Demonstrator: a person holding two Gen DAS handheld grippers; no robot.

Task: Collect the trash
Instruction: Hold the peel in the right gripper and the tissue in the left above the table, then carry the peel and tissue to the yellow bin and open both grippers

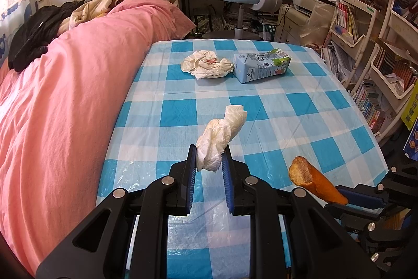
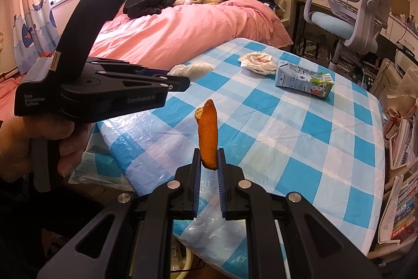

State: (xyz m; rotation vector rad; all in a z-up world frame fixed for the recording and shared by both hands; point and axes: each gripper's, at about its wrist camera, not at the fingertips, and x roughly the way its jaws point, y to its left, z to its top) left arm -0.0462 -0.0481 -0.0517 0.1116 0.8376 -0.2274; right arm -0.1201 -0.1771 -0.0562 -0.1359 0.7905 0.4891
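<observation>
Right wrist view alone: hand (image 2: 28, 145) under left gripper (image 2: 183, 81) pinching tissue (image 2: 193, 69); right gripper (image 2: 209, 161) clamping peel (image 2: 208, 132).

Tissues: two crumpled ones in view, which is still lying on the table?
The flatter wad with red stains, beside the milk carton at the far end. The other, a twisted white tissue, is clamped in the left hand-held gripper.

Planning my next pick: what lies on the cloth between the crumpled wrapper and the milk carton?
Nothing: in the left wrist view the crumpled wrapper and the milk carton sit side by side, nearly touching, with only bare checked tablecloth around them.
</observation>
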